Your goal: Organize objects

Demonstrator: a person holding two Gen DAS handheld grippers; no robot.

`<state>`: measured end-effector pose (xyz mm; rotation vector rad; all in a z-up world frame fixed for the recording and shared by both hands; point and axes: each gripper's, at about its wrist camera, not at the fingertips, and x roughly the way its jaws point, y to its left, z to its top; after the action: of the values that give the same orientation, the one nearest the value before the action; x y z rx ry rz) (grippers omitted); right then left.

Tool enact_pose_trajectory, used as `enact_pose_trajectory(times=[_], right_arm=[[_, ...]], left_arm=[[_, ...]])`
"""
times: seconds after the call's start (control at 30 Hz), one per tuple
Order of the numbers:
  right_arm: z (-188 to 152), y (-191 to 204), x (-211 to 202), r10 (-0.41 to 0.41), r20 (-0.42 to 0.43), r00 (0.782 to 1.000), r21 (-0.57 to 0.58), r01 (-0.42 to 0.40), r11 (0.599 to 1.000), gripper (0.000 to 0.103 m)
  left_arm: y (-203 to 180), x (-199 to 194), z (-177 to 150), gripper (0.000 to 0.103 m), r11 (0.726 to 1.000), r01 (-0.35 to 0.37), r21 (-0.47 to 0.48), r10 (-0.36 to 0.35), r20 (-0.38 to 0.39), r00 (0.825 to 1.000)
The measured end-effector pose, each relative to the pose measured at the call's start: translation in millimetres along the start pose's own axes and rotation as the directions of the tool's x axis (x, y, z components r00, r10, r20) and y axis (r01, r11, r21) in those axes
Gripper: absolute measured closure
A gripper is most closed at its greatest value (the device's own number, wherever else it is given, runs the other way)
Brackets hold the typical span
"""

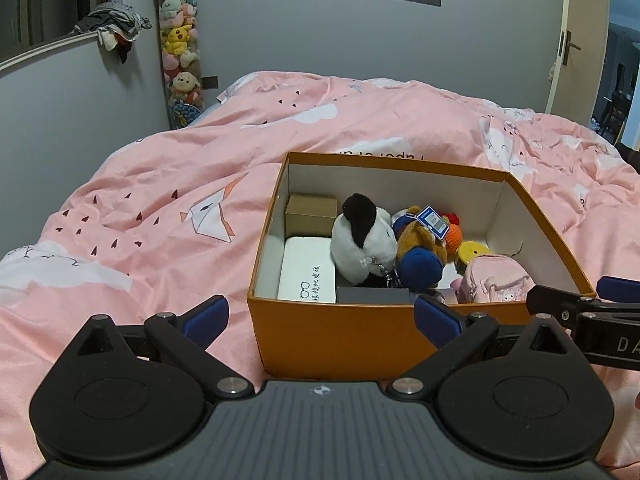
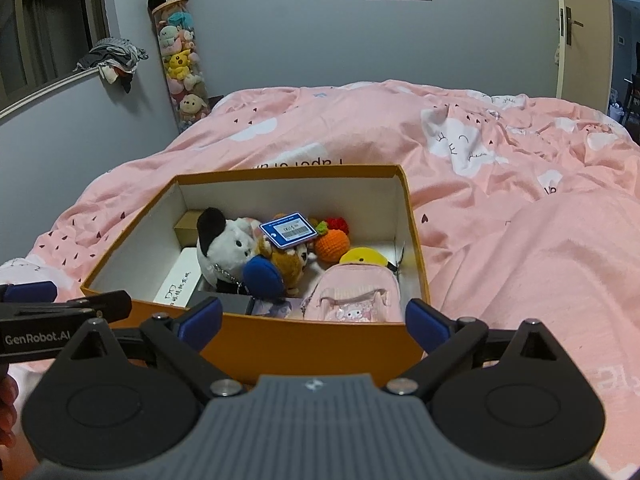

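Orange cardboard, white inside: the open rectangular box (image 1: 332,336) sits on the pink patterned duvet (image 1: 160,184) just beyond both tools. It holds a white-and-black plush toy (image 1: 362,242), a brown plush with a blue tag (image 2: 286,262), an orange crocheted ball (image 2: 331,245), a small pink backpack (image 2: 354,294), a white glasses case (image 1: 307,276) and a small brown carton (image 1: 311,210). The left gripper (image 1: 320,318) and right gripper (image 2: 314,318) hover at the near wall, both spread wide, pinching nothing. Nothing loose shows on the bed, so packing looks finished; next would likely be tidying the contents or finding a lid.
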<state>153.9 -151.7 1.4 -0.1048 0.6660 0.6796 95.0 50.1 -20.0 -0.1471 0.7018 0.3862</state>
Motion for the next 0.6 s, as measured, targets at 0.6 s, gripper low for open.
enact_pose_trajectory(times=[0.6], right_arm=[[0.1, 0.8, -0.9, 0.004, 0.0, 1.0, -0.008, -0.004, 1.0, 0.005]], left_arm=[[0.0, -1.9, 1.2, 0.0, 1.0, -0.013, -0.001, 0.013, -0.003, 1.0]])
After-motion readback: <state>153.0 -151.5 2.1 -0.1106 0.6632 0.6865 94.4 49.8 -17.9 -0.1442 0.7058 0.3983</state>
